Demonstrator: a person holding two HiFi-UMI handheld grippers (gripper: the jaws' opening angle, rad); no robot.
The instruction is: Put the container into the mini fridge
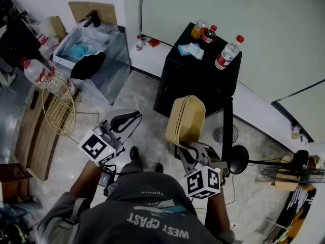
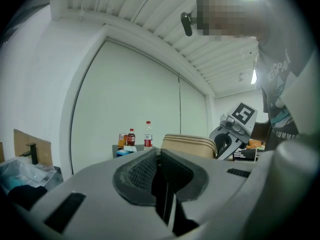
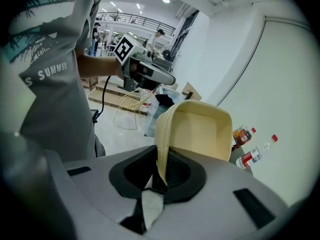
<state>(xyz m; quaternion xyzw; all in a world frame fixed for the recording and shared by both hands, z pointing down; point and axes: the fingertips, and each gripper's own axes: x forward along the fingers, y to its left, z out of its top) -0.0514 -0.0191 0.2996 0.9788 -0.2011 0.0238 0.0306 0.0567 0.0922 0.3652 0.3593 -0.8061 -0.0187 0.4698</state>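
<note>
Clamping tan container point(image 1: 187, 118) by its rim in right gripper point(image 1: 186, 150), held on edge in mid-air, long axis running away from jaws toward black mini fridge point(image 1: 193, 85) just ahead; left gripper point(image 1: 128, 120) jaws together, empty, off left, likely free for door.

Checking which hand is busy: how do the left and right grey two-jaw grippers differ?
The left gripper has jaws together, empty; the right gripper is clamped on the beige plastic container by its rim. Left hangs over the floor; right holds its load before the black mini fridge. Both carry marker cubes.
</note>
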